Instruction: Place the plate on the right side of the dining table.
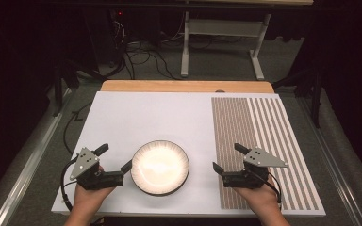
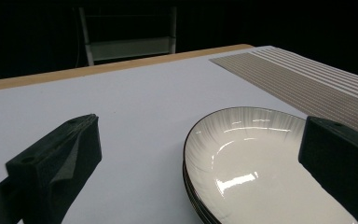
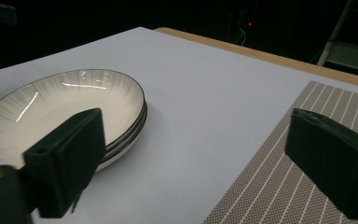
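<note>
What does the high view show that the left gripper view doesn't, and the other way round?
High view alone: both hands, the left tool and right tool, each with jaws open and apart from the plates, cables on the floor, and the whole striped placemat.
Left gripper view alone: the dark rims stacked under the top plate, so it is a stack of plates.
Both share: the white plates, the white table surface and the wooden far edge.

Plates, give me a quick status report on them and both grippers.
Left gripper open, one finger by the plates' rim. Right gripper open, holding nothing, over the striped mat's edge. Plates stacked on the white board. Nothing in the way.
</note>
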Tool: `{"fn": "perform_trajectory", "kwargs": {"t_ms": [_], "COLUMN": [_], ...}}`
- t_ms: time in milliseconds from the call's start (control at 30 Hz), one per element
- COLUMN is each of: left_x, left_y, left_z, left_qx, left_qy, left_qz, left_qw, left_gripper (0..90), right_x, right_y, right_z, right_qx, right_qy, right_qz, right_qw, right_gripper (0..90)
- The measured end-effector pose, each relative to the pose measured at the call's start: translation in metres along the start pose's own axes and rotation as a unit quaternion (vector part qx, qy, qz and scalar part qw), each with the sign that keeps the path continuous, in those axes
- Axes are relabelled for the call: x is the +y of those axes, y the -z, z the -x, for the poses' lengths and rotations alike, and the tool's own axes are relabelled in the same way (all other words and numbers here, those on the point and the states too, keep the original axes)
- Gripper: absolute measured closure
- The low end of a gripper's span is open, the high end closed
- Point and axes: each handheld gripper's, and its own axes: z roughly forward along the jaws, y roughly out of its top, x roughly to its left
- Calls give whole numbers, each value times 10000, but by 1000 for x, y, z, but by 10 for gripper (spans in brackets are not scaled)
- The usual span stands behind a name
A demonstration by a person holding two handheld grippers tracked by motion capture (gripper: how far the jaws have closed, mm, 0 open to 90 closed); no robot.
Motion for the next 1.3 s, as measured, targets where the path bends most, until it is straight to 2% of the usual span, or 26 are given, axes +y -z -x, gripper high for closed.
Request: {"fn": "perform_trajectory", "kwargs": {"t_ms": [100, 133, 267, 300, 367, 400, 433, 467, 500, 533, 567, 733, 867, 900, 967, 1033, 1067, 1100, 1167, 1300], "left_x": [-1, -1, 1, 2, 4, 4, 4, 4, 4, 4, 4, 4, 3, 3, 3, 4, 4, 4, 4, 4], "left_y": [0, 0, 1, 1, 0, 0, -1, -1, -2, -2, -2, 0, -1, -1, 0, -1, -1, -2, -3, -2], "left_z": [-2, -2, 0, 1, 1, 2, 3, 3, 3, 3, 3, 2, 1, 1, 2, 3, 3, 3, 4, 4], "left_qx": [-32, -38, -34, -31, -14, -14, -62, -62, -70, -70, -68, -50, -60, -47, -53, -59, -59, -65, -76, -87], "left_qy": [57, 71, -35, -45, -76, -63, -96, -96, -107, -107, -112, -82, -49, -61, -87, -99, -103, -117, -131, -141], "left_qz": [1, 4, 5, 16, 26, 38, 78, 78, 62, 62, 70, 94, 77, 86, 97, 109, 105, 99, 91, 99], "left_qw": [10000, 10000, 10000, 10000, 10000, 10000, 9999, 9999, 9999, 9999, 9999, 9999, 9999, 9999, 9999, 9999, 9999, 9999, 9998, 9998], "left_gripper": [0, 0, 0, 0, 0, 0, 0, 0, 0, 0, 0, 0, 0, 0, 0, 0, 0, 0, 0, 0], "right_x": [2, 3, 4, 6, 8, 8, 11, 11, 15, 15, 19, 22, 26, 29, 29, 27, 22, 22, 15, 11], "right_y": [-2, -3, -6, -7, -9, -9, -11, -11, -15, -15, -19, -28, -37, -42, -45, -49, -54, -54, -58, -62], "right_z": [-3, -6, -10, -14, -17, -17, -20, -20, -22, -22, -24, -27, -29, -30, -31, -34, -37, -37, -42, -46], "right_qx": [-52, -74, -13, 34, 90, 90, 257, 257, 323, 323, 366, 486, 574, 591, 622, 723, 805, 805, 868, 893], "right_qy": [71, 61, 188, 281, 383, 383, 292, 292, 227, 227, 222, 248, 269, 380, 421, 400, 507, 507, 537, 621], "right_qz": [12, -31, -49, -79, -77, -77, -99, -99, -156, -156, -210, -348, -462, -525, -575, -665, -813, -813, -1008, -1164], "right_qw": [10000, 9999, 9998, 9996, 9992, 9992, 9992, 9992, 9991, 9991, 9989, 9979, 9969, 9961, 9955, 9944, 9921, 9921, 9897, 9872], "right_gripper": [186, 244, 361, 469, 631, 631, 705, 705, 768, 768, 825, 900, 900, 900, 900, 900, 900, 900, 900, 900]}}
